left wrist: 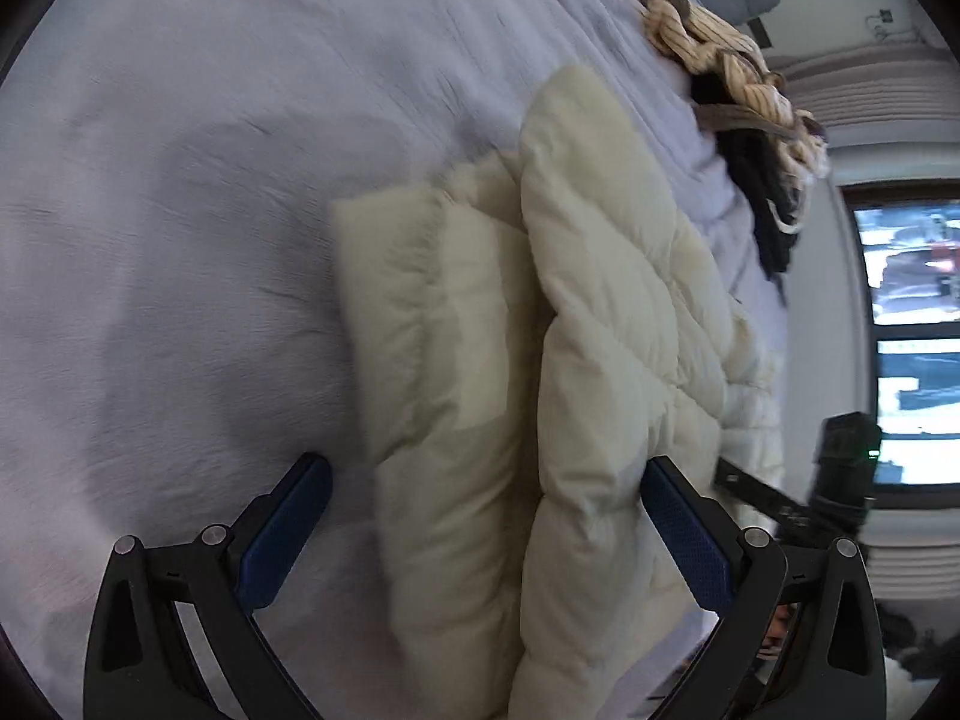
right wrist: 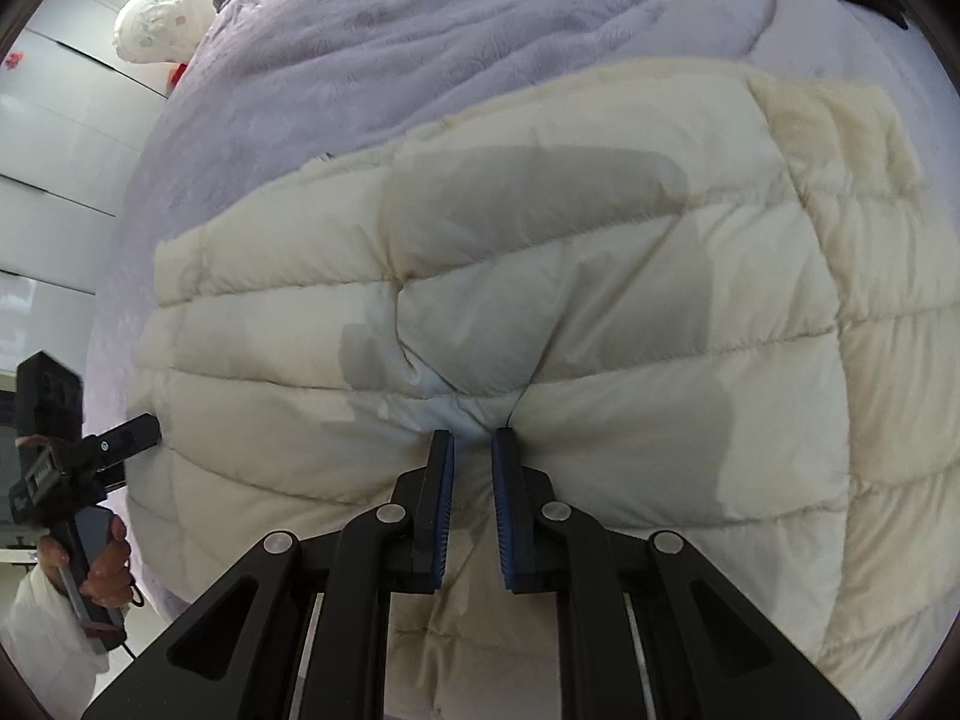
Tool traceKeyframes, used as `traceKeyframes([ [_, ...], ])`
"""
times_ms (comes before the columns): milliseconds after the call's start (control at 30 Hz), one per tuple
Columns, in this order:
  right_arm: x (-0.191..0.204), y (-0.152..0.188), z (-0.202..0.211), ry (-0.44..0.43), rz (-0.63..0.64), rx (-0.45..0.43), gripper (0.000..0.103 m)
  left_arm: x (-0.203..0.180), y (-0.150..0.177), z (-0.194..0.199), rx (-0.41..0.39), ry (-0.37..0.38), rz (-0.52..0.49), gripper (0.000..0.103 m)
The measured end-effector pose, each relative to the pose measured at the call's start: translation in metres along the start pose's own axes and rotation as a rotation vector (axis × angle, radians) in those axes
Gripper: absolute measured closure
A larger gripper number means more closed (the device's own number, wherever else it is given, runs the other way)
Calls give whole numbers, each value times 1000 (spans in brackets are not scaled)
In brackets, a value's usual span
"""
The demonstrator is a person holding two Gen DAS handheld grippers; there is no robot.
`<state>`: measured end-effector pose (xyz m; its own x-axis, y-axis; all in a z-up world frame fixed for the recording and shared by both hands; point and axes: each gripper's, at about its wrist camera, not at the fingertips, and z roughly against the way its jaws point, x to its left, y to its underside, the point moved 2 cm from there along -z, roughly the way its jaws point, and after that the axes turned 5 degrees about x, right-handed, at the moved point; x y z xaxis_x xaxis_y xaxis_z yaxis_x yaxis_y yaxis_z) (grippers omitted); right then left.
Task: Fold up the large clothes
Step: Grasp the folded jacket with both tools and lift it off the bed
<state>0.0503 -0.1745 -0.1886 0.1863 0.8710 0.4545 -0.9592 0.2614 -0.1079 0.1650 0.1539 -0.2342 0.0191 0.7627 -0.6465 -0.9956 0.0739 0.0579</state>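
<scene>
A lavender plush bedspread (right wrist: pixel 420 18) covers the bed and fills most of both views; everything else is placed against it. On it lies a cream quilted down jacket (right wrist: pixel 600 276), spread flat and puffy, its stitched channels running across the panels. In the left wrist view the same jacket (left wrist: pixel 600 312) shows as two long folded ridges side by side, running away from the camera across the bedspread.

Beyond the jacket, toward the far edge of the bedspread, sits a heap of other clothes: a cream pinstriped garment (left wrist: pixel 708 36) bunched on top of a black garment (left wrist: pixel 762 180). A window (left wrist: pixel 912 330) stands past that edge of the bed. Off the opposite side of the bedspread, white cabinet panels (right wrist: pixel 54 138) line the wall, with a white plastic bag (right wrist: pixel 153 24) near them.

The right gripper (right wrist: pixel 473 444) points down onto the jacket near its middle; its blue-padded jaws stand nearly closed, pinching a small pucker of the cream fabric between the tips, with creases radiating from the pinch.

The left gripper (left wrist: pixel 486 474) hovers over the near end of the jacket with its jaws spread wide, one finger over the bedspread and the other over the thicker ridge, holding nothing. In the right wrist view it appears at the jacket's left edge, gripped by a hand (right wrist: pixel 108 564) in a white sleeve (right wrist: pixel 48 648).
</scene>
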Motion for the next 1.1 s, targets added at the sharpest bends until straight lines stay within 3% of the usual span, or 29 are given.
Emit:
traceKeyframes([
  [167,-11,4,-10,-38,-23,-3,92,-17,-9,-15,17,50,-66,1],
  [233,-15,6,-12,-52,-26,-7,92,-31,-11,-22,23,39,-103,17],
  [267,-16,6,-13,-56,-27,-8,92,-40,-10,-26,39,41,-135,42],
  [300,-18,7,-13,-59,-29,-9,92,-45,-10,-28,50,44,-150,60],
  [400,-25,9,-16,-75,-35,-12,92,-71,-8,-22,26,41,-213,77],
  [533,-32,12,-18,-115,-51,-11,92,-103,2,-3,1,87,-257,79],
  [667,-35,12,-19,-143,-56,-4,93,-159,19,2,15,144,-319,79],
  [800,-35,10,-18,-154,-50,14,93,-212,33,-15,47,110,-401,79],
  [967,-51,3,-5,-264,-84,41,92,-235,36,-23,33,55,-437,79],
  [1100,-63,-6,39,-323,-77,-93,92,-231,31,-18,33,31,-401,79],
])
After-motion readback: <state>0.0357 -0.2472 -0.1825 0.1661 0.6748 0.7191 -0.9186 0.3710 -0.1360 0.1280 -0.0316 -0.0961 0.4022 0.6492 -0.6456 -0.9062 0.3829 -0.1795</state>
